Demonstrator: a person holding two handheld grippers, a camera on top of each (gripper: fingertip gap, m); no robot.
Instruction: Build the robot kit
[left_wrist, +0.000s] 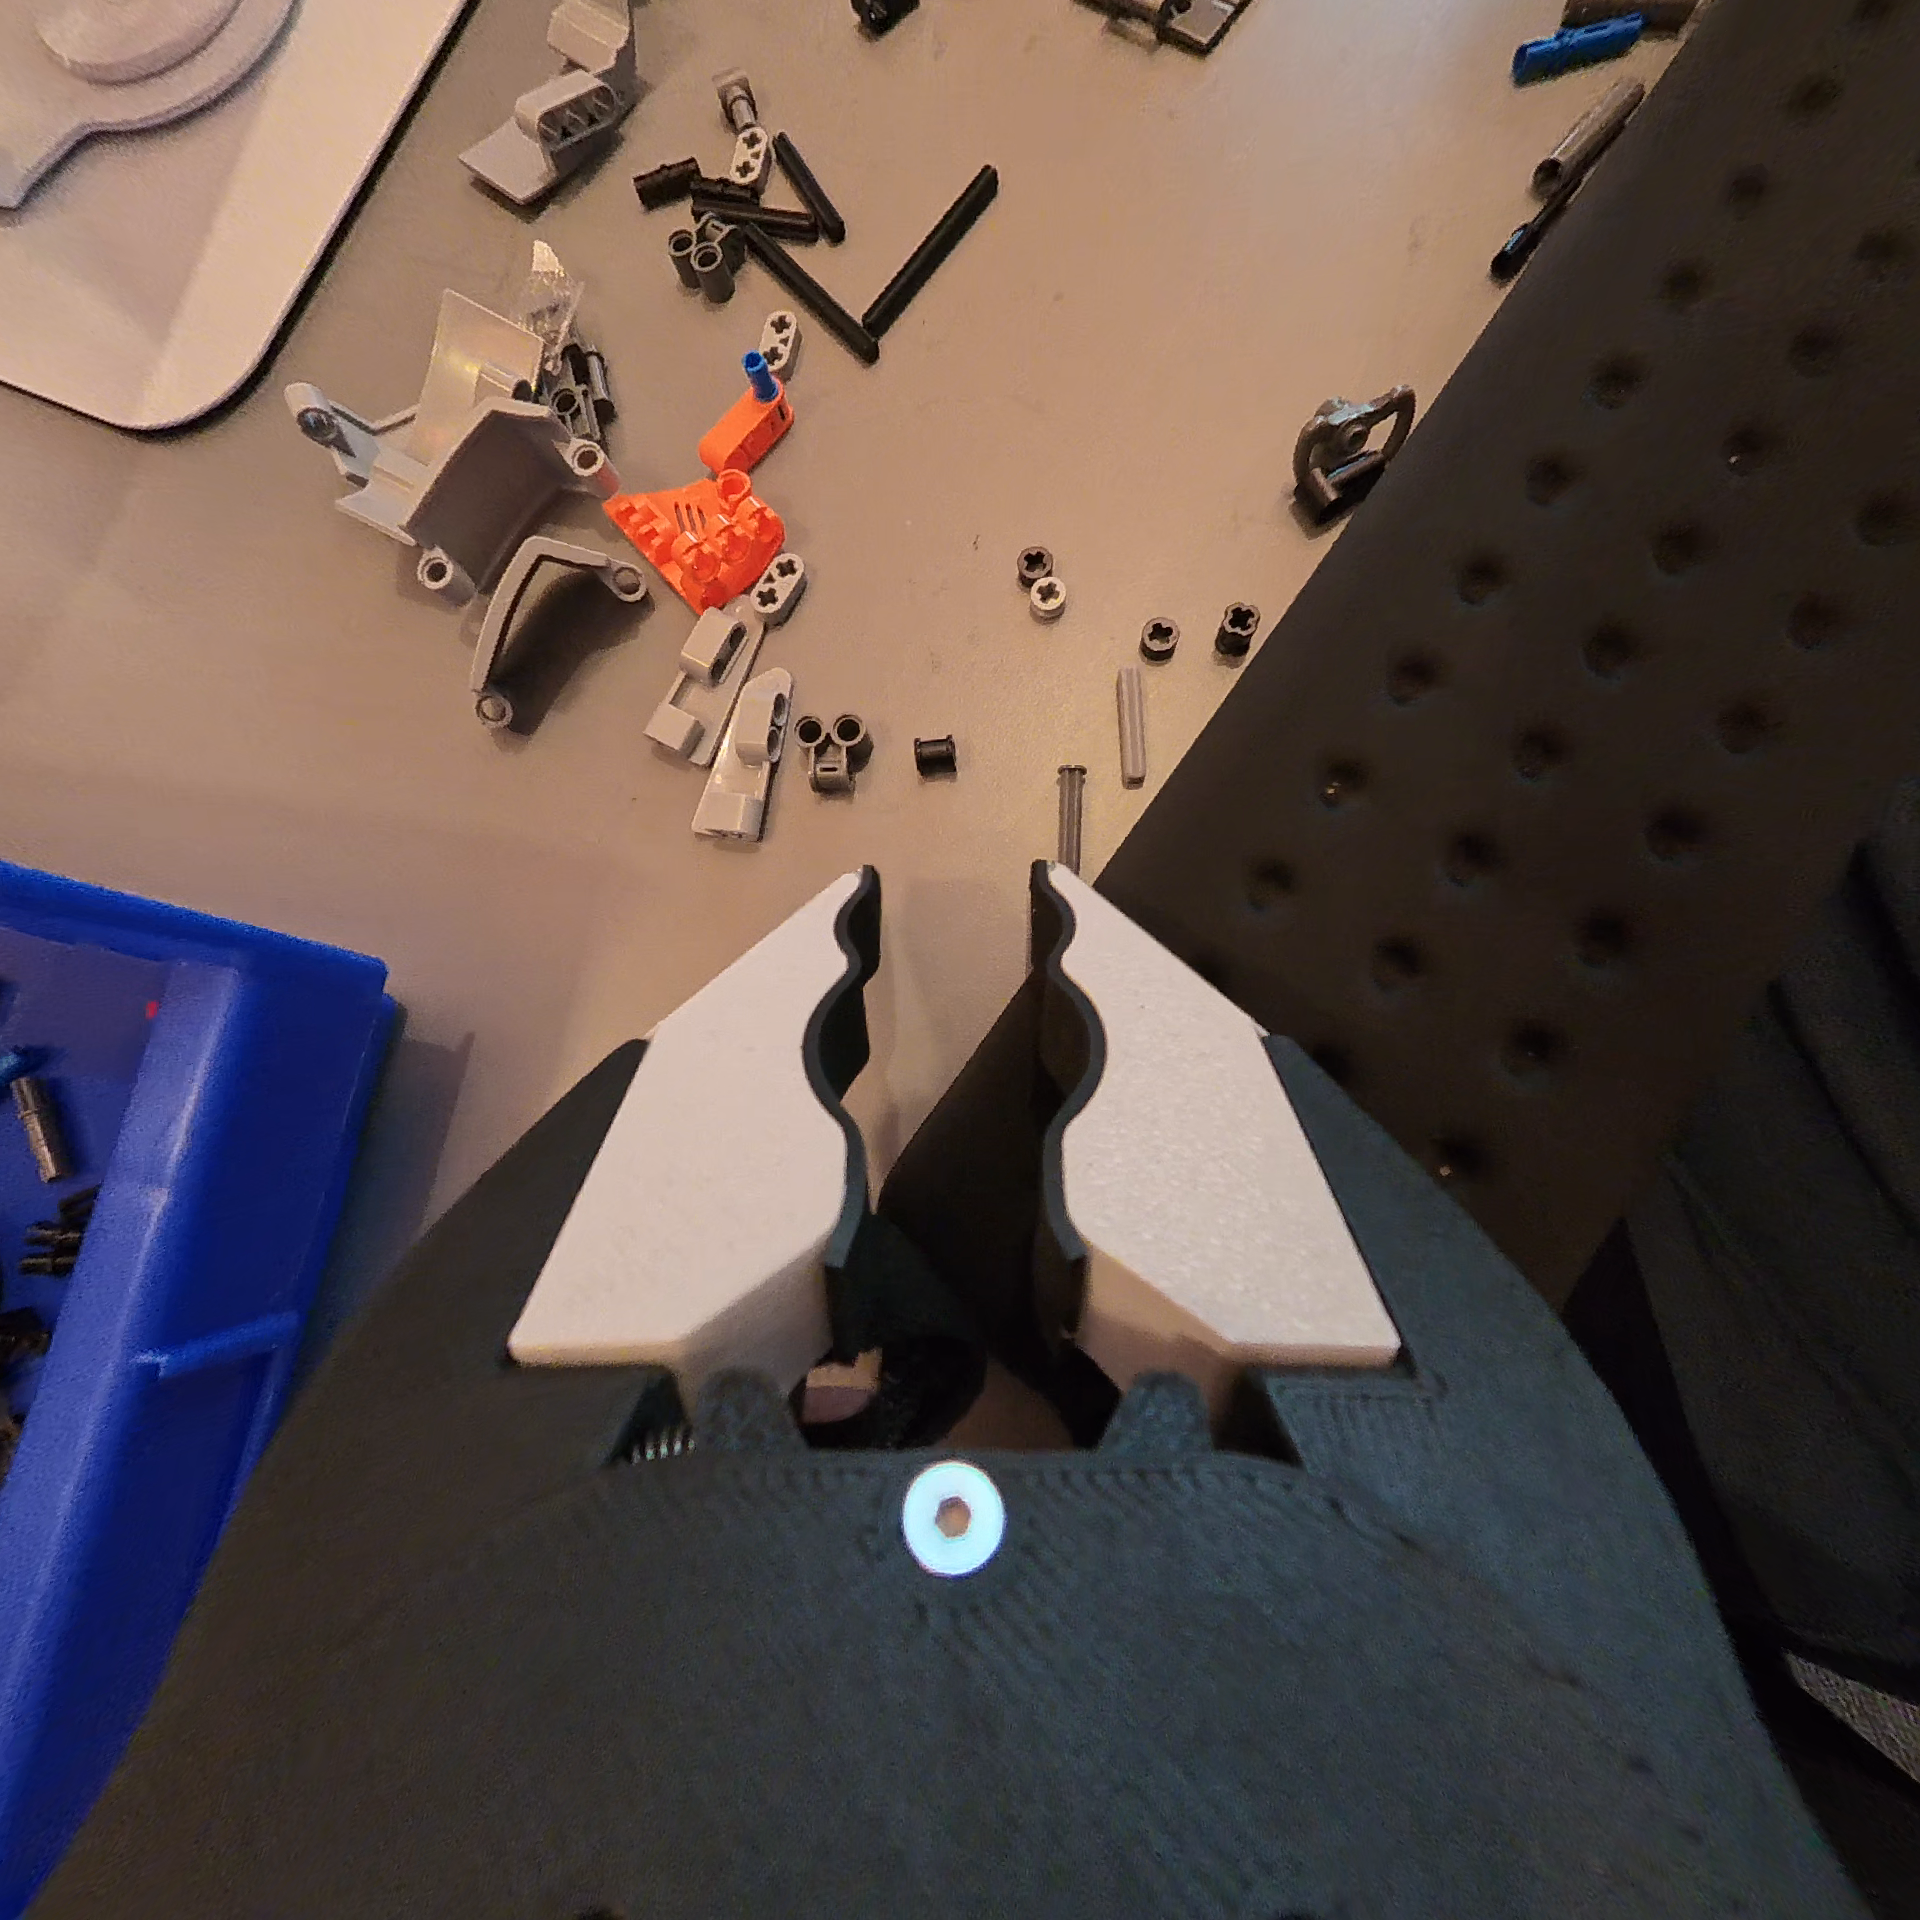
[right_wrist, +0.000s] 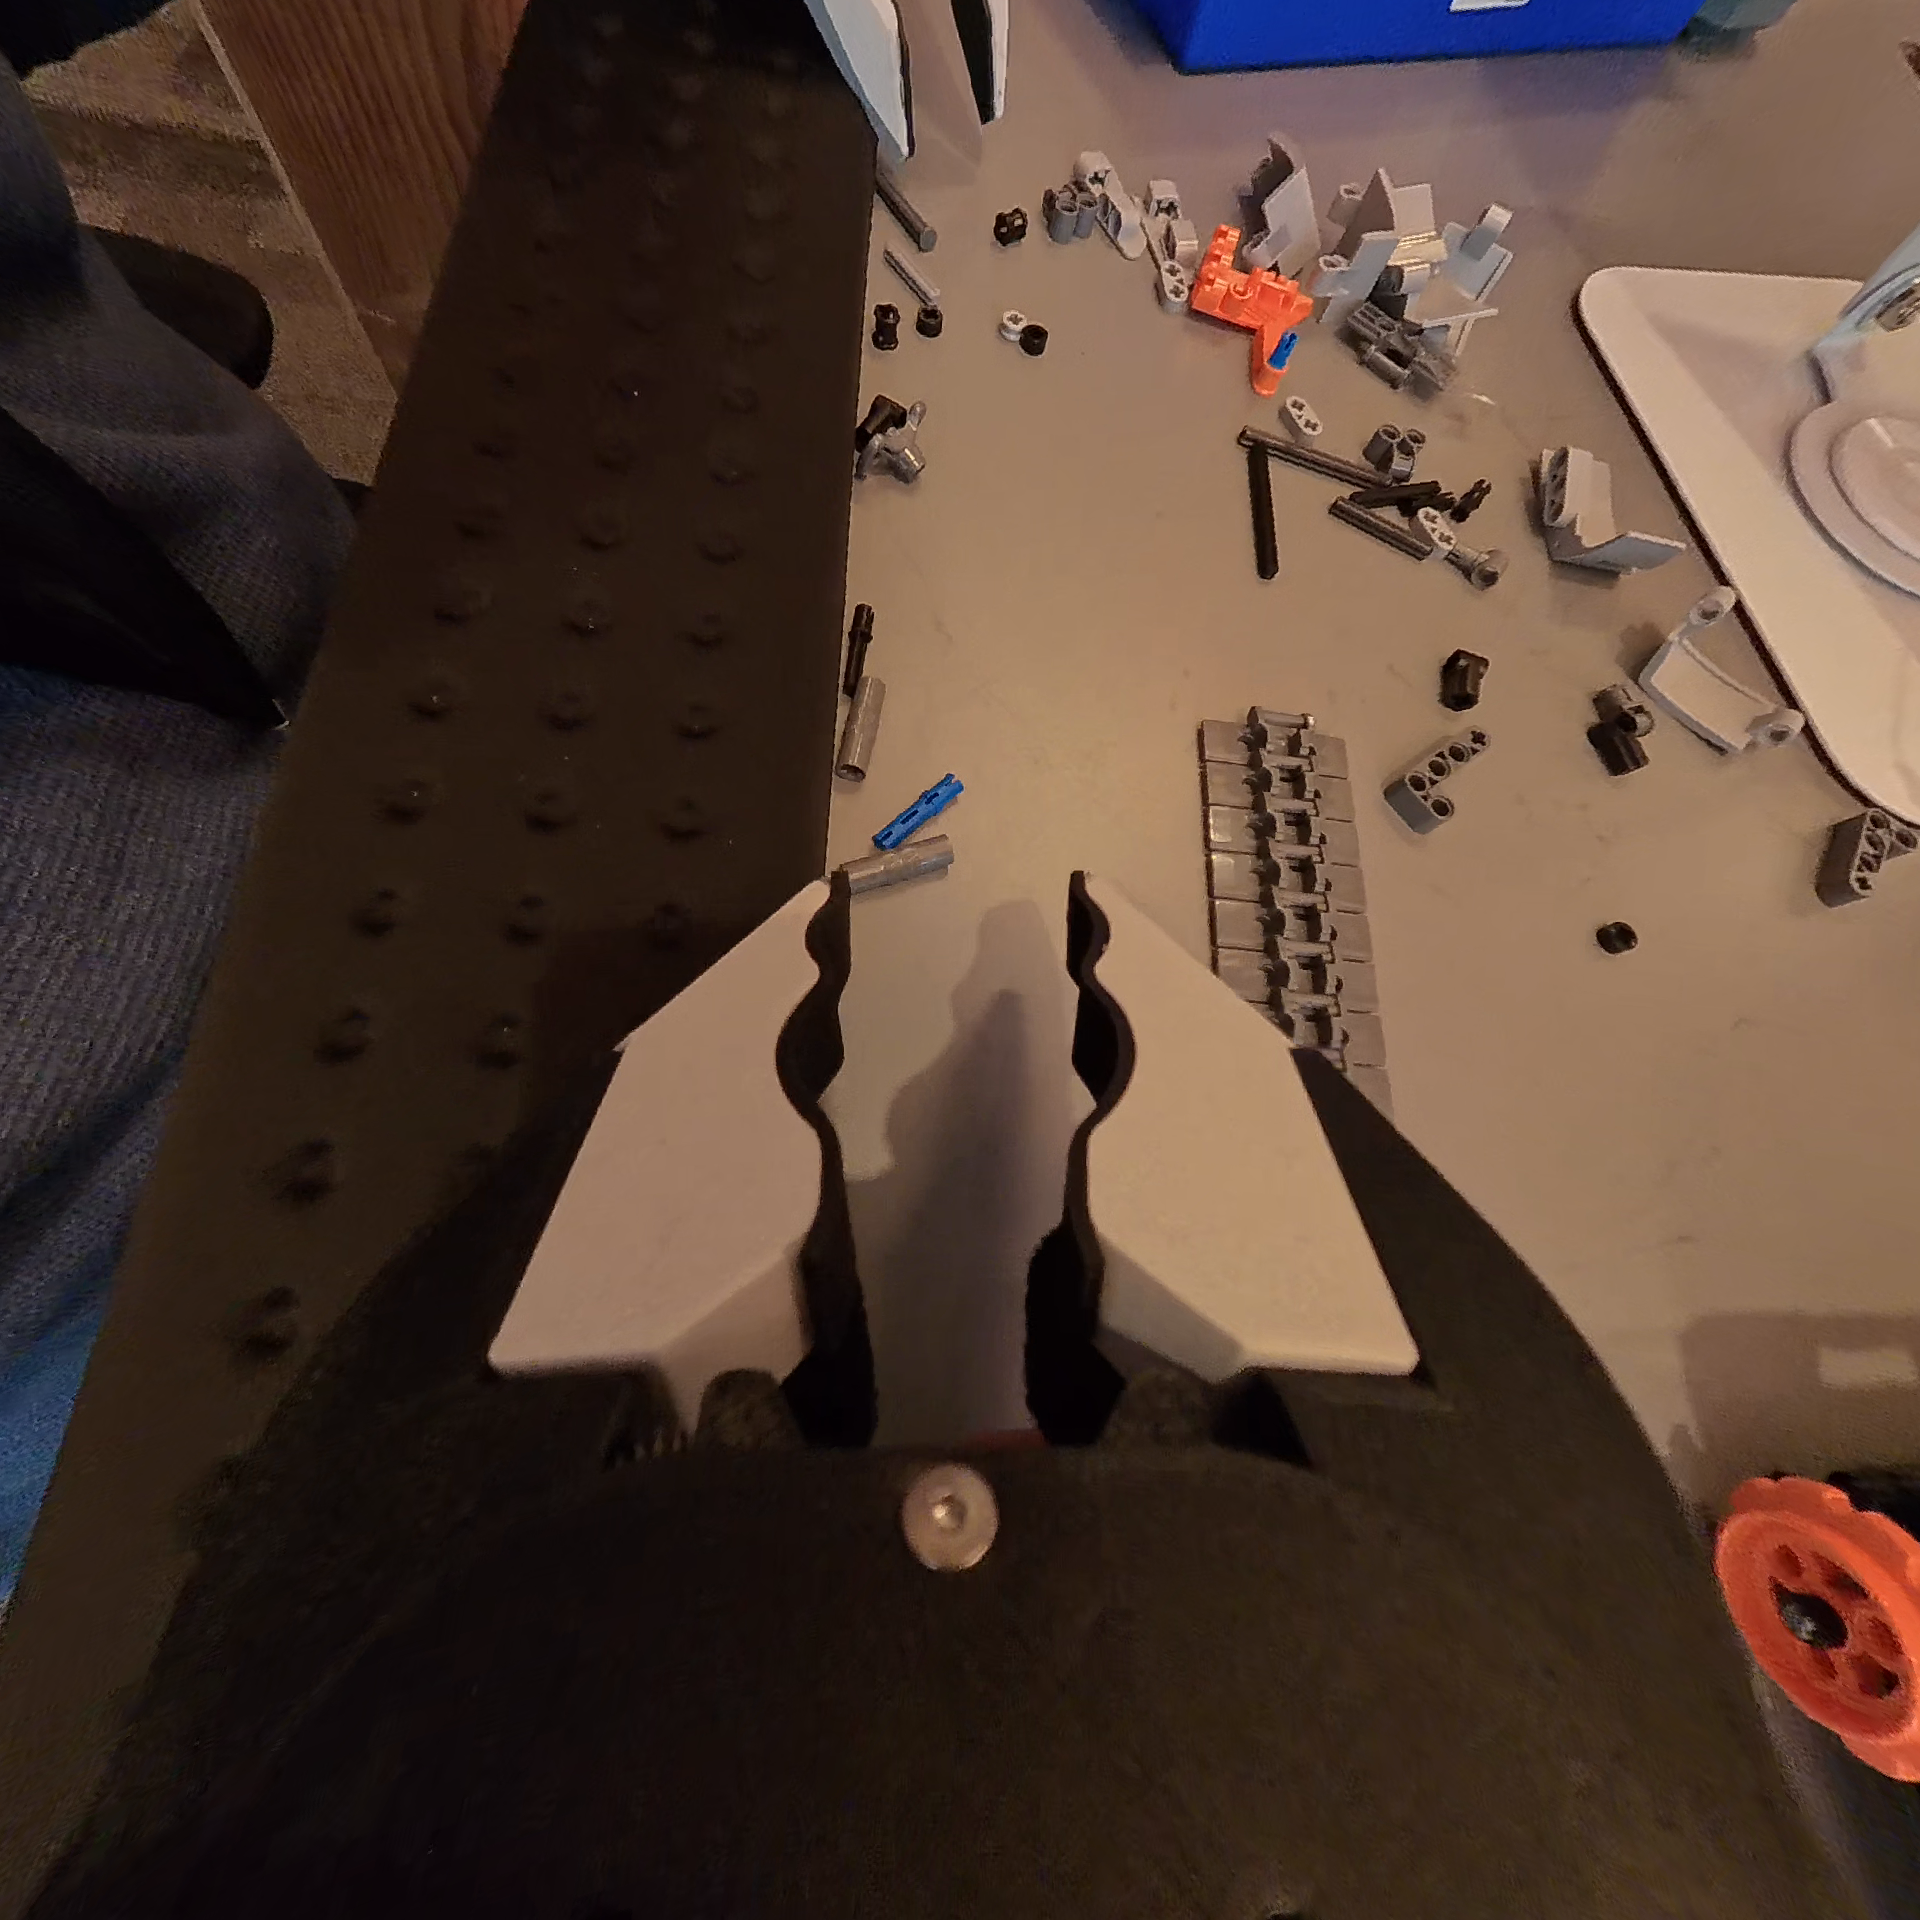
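My left gripper (left_wrist: 956, 883) is open and empty, low over the grey table. A dark grey pin (left_wrist: 1069, 805) lies just past its right fingertip, a light grey axle (left_wrist: 1130, 724) beyond it. Orange pieces (left_wrist: 707, 530) and grey panels (left_wrist: 478, 478) lie farther ahead. My right gripper (right_wrist: 961, 894) is open and empty. A grey tube (right_wrist: 899, 862) lies at its left fingertip, a blue pin (right_wrist: 917, 811) just beyond. A grey track strip (right_wrist: 1288, 883) lies to its right. The left gripper's fingertips (right_wrist: 894, 83) show at the top of the right wrist view.
A black studded plate (left_wrist: 1558, 727) borders the table's edge, also in the right wrist view (right_wrist: 582, 623). A blue bin (left_wrist: 156, 1195) with small parts sits left. A white tray (right_wrist: 1714, 416) sits right. An orange wheel (right_wrist: 1818, 1621) lies near the right gripper's body. Black axles (left_wrist: 925, 255) are scattered. Left tips to right tips: about 25 cm. The light grey axle (left_wrist: 1130, 724) lies some 4 cm from my left tips, 20 cm from my right tips. My right wrist view (right_wrist: 911, 281) looks at it from another angle.
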